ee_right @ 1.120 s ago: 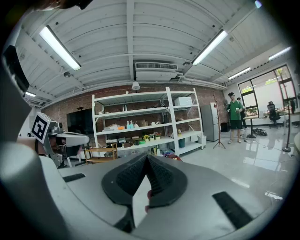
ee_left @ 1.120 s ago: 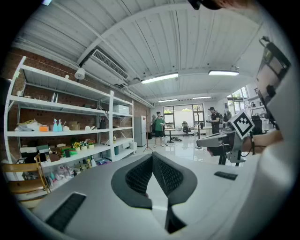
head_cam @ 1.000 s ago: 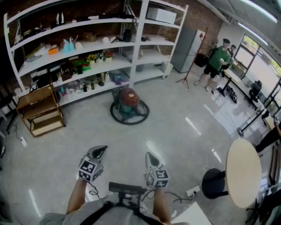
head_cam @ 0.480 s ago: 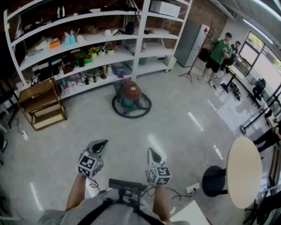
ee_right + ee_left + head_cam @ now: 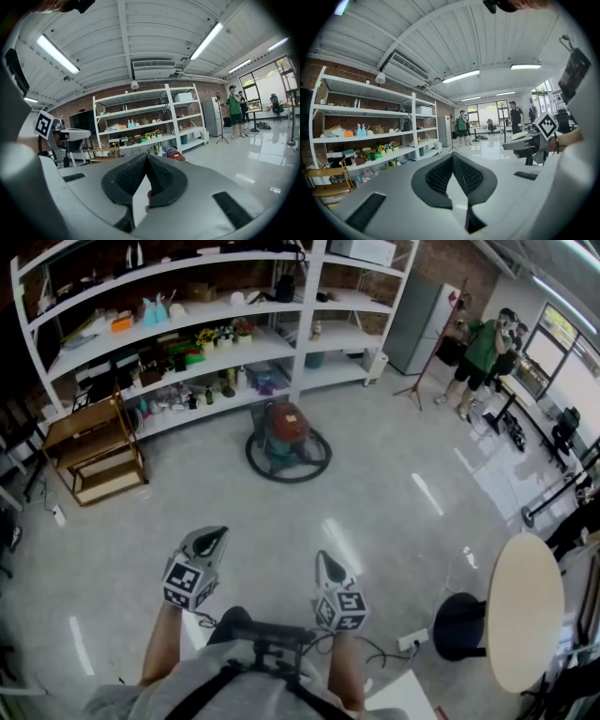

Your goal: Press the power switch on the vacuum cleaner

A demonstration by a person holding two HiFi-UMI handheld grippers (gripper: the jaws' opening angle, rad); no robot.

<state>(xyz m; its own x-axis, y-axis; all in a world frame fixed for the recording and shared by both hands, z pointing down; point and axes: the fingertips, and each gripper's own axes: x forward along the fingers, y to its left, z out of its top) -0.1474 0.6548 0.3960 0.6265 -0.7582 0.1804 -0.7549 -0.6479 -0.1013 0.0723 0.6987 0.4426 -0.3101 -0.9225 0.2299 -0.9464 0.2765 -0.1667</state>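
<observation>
The vacuum cleaner (image 5: 285, 430) stands on the floor in front of the white shelving, with a red top, a teal body and a black hose coiled around its base. It also shows small in the right gripper view, as the vacuum cleaner (image 5: 175, 155) just past the jaws. My left gripper (image 5: 213, 537) and right gripper (image 5: 324, 562) are held low and close to the body, far short of it. Both are shut with nothing between the jaws, as the left gripper (image 5: 452, 155) and right gripper (image 5: 146, 156) views show. No switch can be made out at this distance.
White shelving (image 5: 187, 345) full of small items lines the back wall. A wooden step stool (image 5: 94, 454) stands at the left. A round table (image 5: 525, 610), a black stool (image 5: 459, 626) and a floor power strip (image 5: 409, 645) are at the right. People (image 5: 485, 345) stand at the far right.
The head view has shifted a little, so the vacuum cleaner sits slightly higher and further right in it. A knee now shows below the grippers. Both grippers stay shut.
</observation>
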